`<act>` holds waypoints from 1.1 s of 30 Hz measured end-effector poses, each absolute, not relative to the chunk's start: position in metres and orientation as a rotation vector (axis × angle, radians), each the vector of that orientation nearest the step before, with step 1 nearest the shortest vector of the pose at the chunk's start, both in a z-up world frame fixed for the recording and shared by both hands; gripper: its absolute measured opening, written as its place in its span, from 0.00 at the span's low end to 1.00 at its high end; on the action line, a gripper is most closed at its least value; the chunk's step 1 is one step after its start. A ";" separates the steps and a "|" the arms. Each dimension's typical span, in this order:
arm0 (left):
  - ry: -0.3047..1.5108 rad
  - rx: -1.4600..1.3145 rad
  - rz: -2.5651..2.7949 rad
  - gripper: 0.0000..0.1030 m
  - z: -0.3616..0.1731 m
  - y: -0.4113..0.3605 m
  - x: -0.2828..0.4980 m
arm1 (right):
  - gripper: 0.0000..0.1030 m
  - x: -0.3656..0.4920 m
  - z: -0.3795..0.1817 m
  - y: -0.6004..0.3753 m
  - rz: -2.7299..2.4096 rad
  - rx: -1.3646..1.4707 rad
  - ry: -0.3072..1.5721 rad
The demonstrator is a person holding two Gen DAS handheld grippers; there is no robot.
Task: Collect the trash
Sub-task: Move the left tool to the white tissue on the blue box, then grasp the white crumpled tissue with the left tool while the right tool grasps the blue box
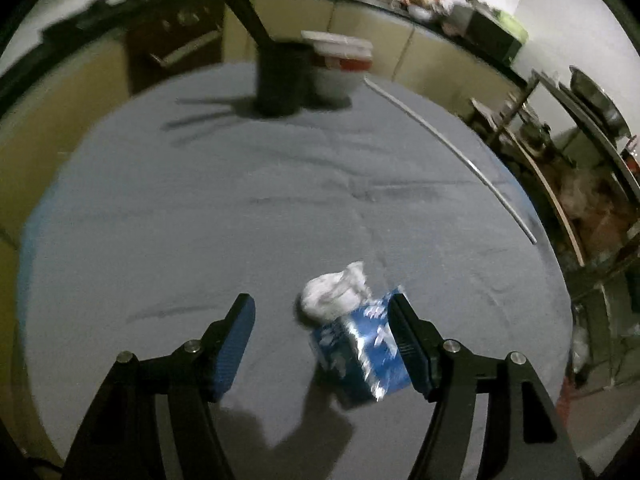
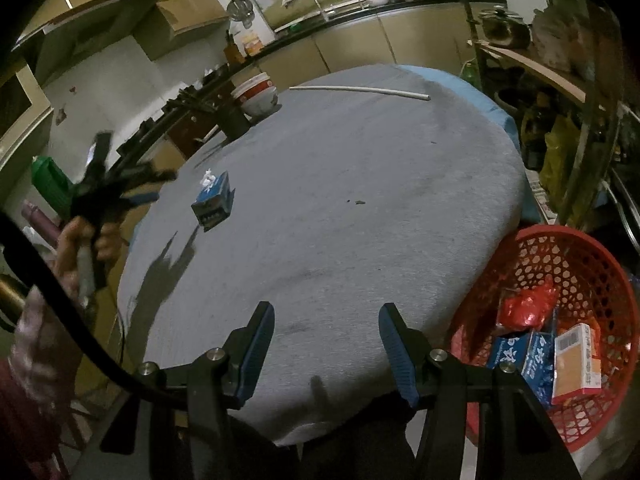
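I've got the left gripper [image 1: 322, 334] low over the counter [image 1: 200, 220], fingers spread wide, and the blue carton [image 1: 360, 348] with a white wad [image 1: 334, 294] stuffed in its top sits between them, pressed close against my right-hand finger [image 1: 408, 344] while the other finger [image 1: 236, 340] stands well clear. That lopsided fit tells me I'm off-centre; I'd judge a small shift to the right before squeezing, or the carton may skid or tip. From the right wrist view the carton [image 2: 214, 200] stands upright near the counter's left edge, with the left gripper [image 2: 116, 192] blurred just beside it. My right gripper [image 2: 326, 340] hovers at the near edge of the counter [image 2: 360, 180], fingers wide and holding nothing, parked next to the red basket [image 2: 592, 264] just off the counter's right side. The basket already holds cartons and a red wrapper, so I take it as the drop point, and this carton looks like the last big piece. A white rod [image 2: 360, 90] lies along the far edge, and bowls [image 2: 258, 96] stand at the back beside a dark stand [image 1: 280, 80]; small crumbs [image 2: 356, 202] sit mid-counter.
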State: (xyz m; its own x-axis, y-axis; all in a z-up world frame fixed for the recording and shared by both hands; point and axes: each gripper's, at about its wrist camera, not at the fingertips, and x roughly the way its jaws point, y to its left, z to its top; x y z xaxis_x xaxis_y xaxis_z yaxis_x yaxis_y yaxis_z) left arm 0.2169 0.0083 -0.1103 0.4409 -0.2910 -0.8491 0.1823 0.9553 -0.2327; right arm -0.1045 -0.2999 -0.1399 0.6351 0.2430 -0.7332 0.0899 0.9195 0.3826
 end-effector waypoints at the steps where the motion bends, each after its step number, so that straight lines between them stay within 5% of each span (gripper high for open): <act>1: 1.088 -0.120 -0.285 0.67 -0.113 0.005 0.222 | 0.56 -0.104 -0.140 -0.299 0.089 0.406 0.886; 9: 1.190 -0.213 -0.320 0.66 -0.144 -0.004 0.242 | 0.56 -0.099 -0.143 -0.295 0.089 0.411 0.906; 16: 1.209 -0.364 -0.384 0.42 -0.157 0.005 0.236 | 0.56 -0.097 -0.144 -0.283 0.112 0.391 0.910; 33: 1.280 -0.419 -0.458 0.43 -0.156 0.028 0.154 | 0.59 -0.019 -0.124 -0.221 0.344 0.326 0.881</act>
State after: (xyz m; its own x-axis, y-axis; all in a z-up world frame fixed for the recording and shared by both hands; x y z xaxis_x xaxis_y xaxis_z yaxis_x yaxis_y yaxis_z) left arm 0.1541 0.0276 -0.1559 0.2217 -0.5443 -0.8091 0.0930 0.8378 -0.5381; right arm -0.0189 -0.2206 -0.1239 0.5889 0.4212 -0.6898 -0.1569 0.8968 0.4136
